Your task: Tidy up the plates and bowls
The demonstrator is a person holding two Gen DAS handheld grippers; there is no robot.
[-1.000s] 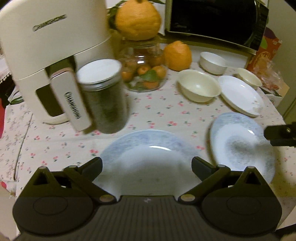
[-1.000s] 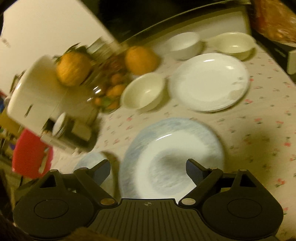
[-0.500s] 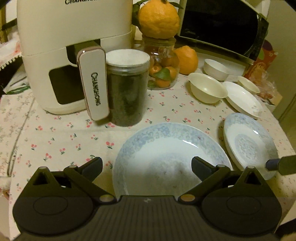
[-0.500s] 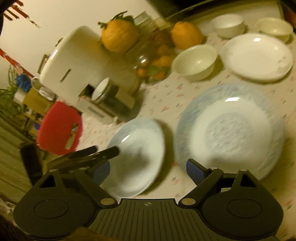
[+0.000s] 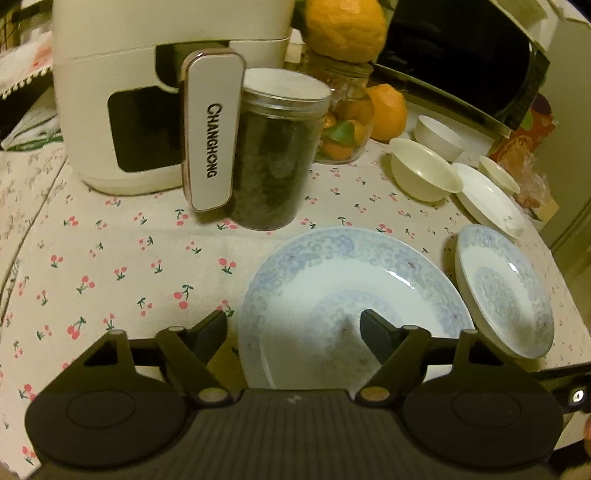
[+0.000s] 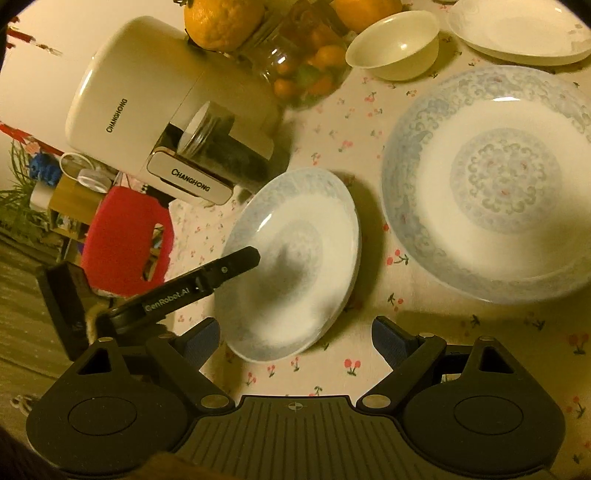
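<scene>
Two blue-patterned plates lie side by side on the cherry-print tablecloth. The nearer plate [image 5: 332,280] [image 6: 295,258] has its left rim between the fingers of my left gripper [image 5: 293,325]. One finger is over the plate's well and the other outside the rim; the jaws are closing and the pads do not press on it. One left finger [image 6: 236,263] reaches over that plate in the right wrist view. My right gripper [image 6: 295,332] stands open over the same plate's near rim. The second blue plate [image 5: 506,291] [image 6: 491,184] lies to the right.
Behind stand a cream bowl [image 5: 424,173] [image 6: 395,44], a white plate [image 5: 487,199] [image 6: 517,33] and two small bowls [image 5: 439,136] [image 5: 498,173]. A white air fryer [image 5: 147,92], a dark-filled jar [image 5: 277,155], a fruit jar [image 5: 343,125] and a microwave [image 5: 461,55] crowd the back. A red chair [image 6: 122,243] stands beyond the table edge.
My left gripper came down to the near plate's left rim and its jaws narrowed. My right gripper swung left from the second plate toward the near one; the left finger now reaches over it.
</scene>
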